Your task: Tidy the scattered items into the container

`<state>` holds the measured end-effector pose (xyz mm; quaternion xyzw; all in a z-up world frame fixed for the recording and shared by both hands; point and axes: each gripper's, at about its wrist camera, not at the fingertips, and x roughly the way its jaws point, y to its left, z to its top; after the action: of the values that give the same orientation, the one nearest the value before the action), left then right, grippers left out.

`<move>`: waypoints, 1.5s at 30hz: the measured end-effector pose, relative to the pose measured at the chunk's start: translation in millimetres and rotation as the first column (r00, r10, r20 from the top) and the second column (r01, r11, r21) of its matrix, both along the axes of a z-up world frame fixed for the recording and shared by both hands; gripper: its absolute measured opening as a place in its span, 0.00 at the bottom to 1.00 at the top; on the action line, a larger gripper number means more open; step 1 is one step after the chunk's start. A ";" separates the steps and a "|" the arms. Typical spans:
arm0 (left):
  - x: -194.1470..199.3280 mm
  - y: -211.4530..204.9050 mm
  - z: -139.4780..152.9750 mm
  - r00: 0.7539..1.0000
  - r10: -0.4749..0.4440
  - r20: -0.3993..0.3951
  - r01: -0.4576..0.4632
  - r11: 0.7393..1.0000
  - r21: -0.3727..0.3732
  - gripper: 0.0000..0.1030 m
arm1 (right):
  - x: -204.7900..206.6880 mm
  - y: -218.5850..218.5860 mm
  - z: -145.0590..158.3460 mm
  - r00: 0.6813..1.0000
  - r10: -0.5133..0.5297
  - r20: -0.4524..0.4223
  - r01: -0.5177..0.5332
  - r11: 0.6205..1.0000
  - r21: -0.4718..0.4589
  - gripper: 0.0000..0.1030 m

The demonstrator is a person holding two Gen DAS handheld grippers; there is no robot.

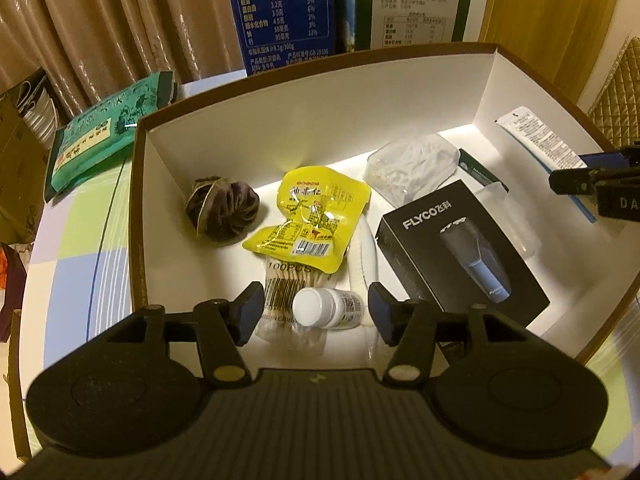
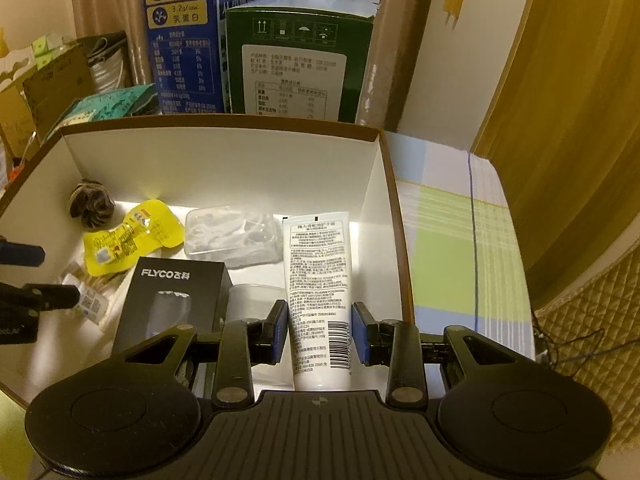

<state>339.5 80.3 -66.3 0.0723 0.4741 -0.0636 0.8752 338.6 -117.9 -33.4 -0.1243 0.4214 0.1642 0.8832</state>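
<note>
Checked tabletop (image 2: 448, 216), box (image 1: 320, 92) nearly full: both items at release.
Left gripper (image 1: 316, 312) jaws apart around pill bottle (image 1: 320, 306), not pressing; right gripper (image 2: 320, 334) jaws narrow, astride white tube (image 2: 318, 272), grip unclear — next: widen, lift clear.

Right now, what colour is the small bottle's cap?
White; the small bottle's cap shows best in the left wrist view.

Yellow packet (image 1: 316, 216); black box (image 1: 460, 256); checked tablecloth (image 2: 452, 232)

Home: curtains (image 1: 100, 32), checked tablecloth (image 2: 460, 220)
</note>
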 end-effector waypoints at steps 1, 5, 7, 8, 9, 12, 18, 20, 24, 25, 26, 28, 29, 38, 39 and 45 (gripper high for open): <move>0.0 -0.3 0.7 1.000 -0.001 0.003 0.001 1.000 -0.003 0.52 | -0.1 0.4 -0.1 1.000 0.000 0.003 0.000 1.000 -0.006 0.30; -1.3 0.0 3.2 1.000 0.001 0.009 -0.001 1.000 -0.013 0.55 | 0.5 1.8 -0.7 1.000 0.000 0.018 0.001 1.000 -0.020 0.31; -2.3 0.1 4.1 1.000 -0.002 0.011 0.002 1.000 -0.017 0.56 | 1.0 2.7 -0.9 1.000 0.006 0.018 -0.005 1.000 -0.026 0.31; -3.4 -0.1 4.7 1.000 -0.001 0.013 0.002 1.000 -0.018 0.56 | 0.9 2.7 -0.9 1.000 0.008 0.019 -0.007 1.000 -0.027 0.31; -4.5 -0.4 5.7 1.000 -0.001 0.017 0.002 1.000 -0.019 0.57 | 0.6 2.5 -1.0 1.000 0.011 0.018 -0.011 1.000 -0.027 0.31; -6.8 -0.4 7.7 1.000 -0.001 0.027 0.002 1.000 -0.025 0.60 | -1.2 1.7 -1.2 1.000 0.018 0.015 -0.017 1.000 -0.025 0.31; -12.2 2.3 14.2 0.999 0.009 0.043 -0.008 0.999 -0.035 0.67 | -6.5 -5.3 3.4 1.000 0.013 0.011 -0.013 1.000 0.012 0.34; -14.8 2.8 16.5 0.999 0.014 0.052 -0.012 0.999 -0.035 0.71 | -10.5 -7.6 5.6 1.000 0.017 0.011 -0.017 1.000 0.023 0.37; -19.6 4.1 20.6 0.998 0.026 0.062 -0.024 0.999 -0.043 0.74 | -19.4 -11.1 9.1 1.000 0.028 0.013 -0.028 0.999 0.045 0.46; -20.8 4.0 21.3 0.998 0.029 0.063 -0.026 0.999 -0.045 0.75 | -21.5 -11.4 10.3 0.999 0.031 0.013 -0.032 0.998 0.048 0.47; -21.7 3.7 21.7 0.997 0.032 0.065 -0.029 0.999 -0.045 0.76 | -23.8 -11.4 11.2 0.999 0.035 0.014 -0.036 0.998 0.050 0.49; -24.4 2.9 22.9 0.997 0.034 0.069 -0.031 0.998 -0.045 0.79 | -28.2 -11.8 13.1 0.999 0.039 0.018 -0.040 0.998 0.049 0.54; -25.7 2.2 23.6 0.997 0.034 0.070 -0.031 0.999 -0.045 0.80 | -30.4 -12.0 14.1 0.999 0.041 0.023 -0.042 0.998 0.049 0.56; -38.6 -3.4 35.3 0.993 0.050 0.106 -0.047 0.999 -0.023 0.86 | -48.8 -16.3 23.4 0.997 0.076 0.021 -0.077 0.993 0.090 0.74; -39.9 -3.3 37.2 0.993 0.055 0.109 -0.053 0.998 -0.023 0.86 | -50.8 -16.7 24.4 0.997 0.078 0.021 -0.079 0.992 0.095 0.77; -51.4 -2.5 50.8 0.987 0.082 0.137 -0.079 0.996 -0.029 0.94 | -66.7 -20.7 32.7 0.995 0.089 0.034 -0.093 0.984 0.152 0.91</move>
<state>288.1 77.8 -15.5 0.0469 0.4142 -0.0286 0.9085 271.8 -138.6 -0.6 -0.0774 0.3895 0.2348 0.8872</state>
